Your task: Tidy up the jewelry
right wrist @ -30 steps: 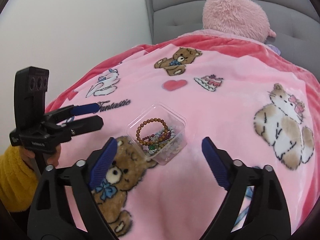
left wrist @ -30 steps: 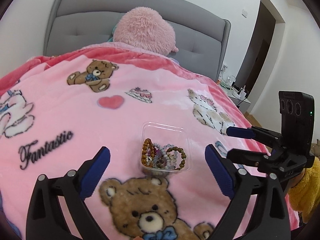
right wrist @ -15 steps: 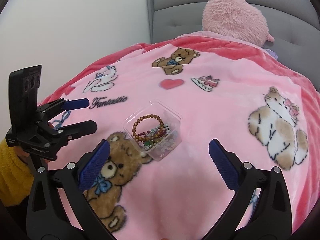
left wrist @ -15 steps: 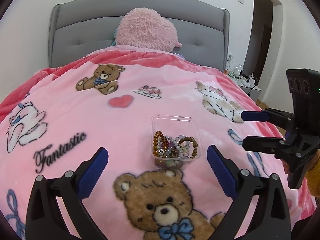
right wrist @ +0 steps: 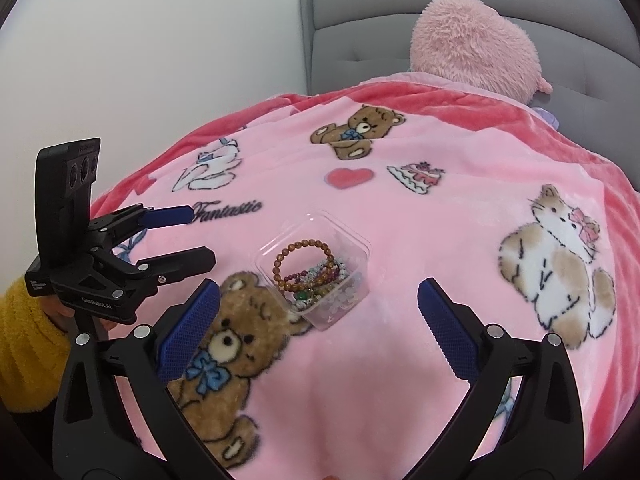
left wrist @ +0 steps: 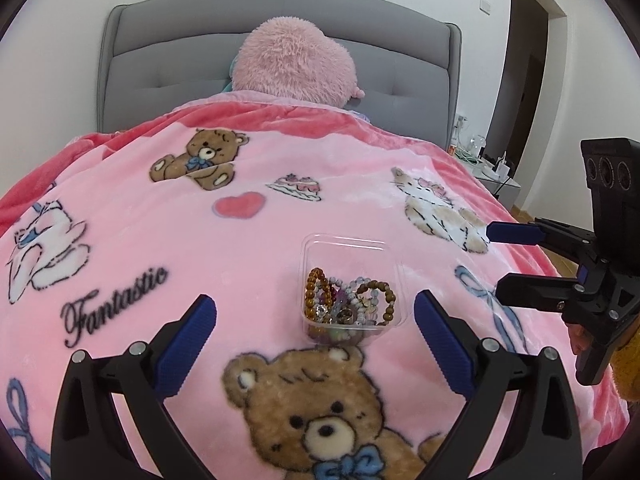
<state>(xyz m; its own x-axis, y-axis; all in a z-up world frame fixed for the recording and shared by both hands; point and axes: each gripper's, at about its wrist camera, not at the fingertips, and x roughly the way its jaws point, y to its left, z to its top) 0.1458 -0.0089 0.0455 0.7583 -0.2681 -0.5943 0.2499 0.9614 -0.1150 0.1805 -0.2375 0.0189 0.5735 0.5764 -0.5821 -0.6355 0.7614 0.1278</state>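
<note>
On a bed spread with a plush pink cartoon blanket (left wrist: 168, 216), a small clear plastic tray (left wrist: 345, 245) holds a tangle of beaded bracelets (left wrist: 349, 301), every visible piece of jewelry gathered inside it and none seen loose on the fleece. The left gripper (left wrist: 315, 332) hangs with its blue ribbed pads spread wide and nothing between them; the tray sits at 12 o'clock from it, just beyond the fingertips and slightly toward the right finger. The right gripper (right wrist: 319, 307), likewise spread wide and holding nothing, has the tray at about 11 o'clock, close ahead and nearer its left finger. Both tools look about equally near; the left one appears the more squarely lined up. The tray is roughly square with rounded corners, so it offers no strong long axis; from the left wrist view its sides run straight away, while from the right wrist view it sits corner-on. Its thin glossy walls look flimsy and liable to flex under a squeeze. A brown wooden-bead bracelet (right wrist: 303, 263) stands highest in the heap, looped over paler glassy and purple beads. Such a scene would suit either a heap awaiting sorting or pieces already collected into their container.
</note>
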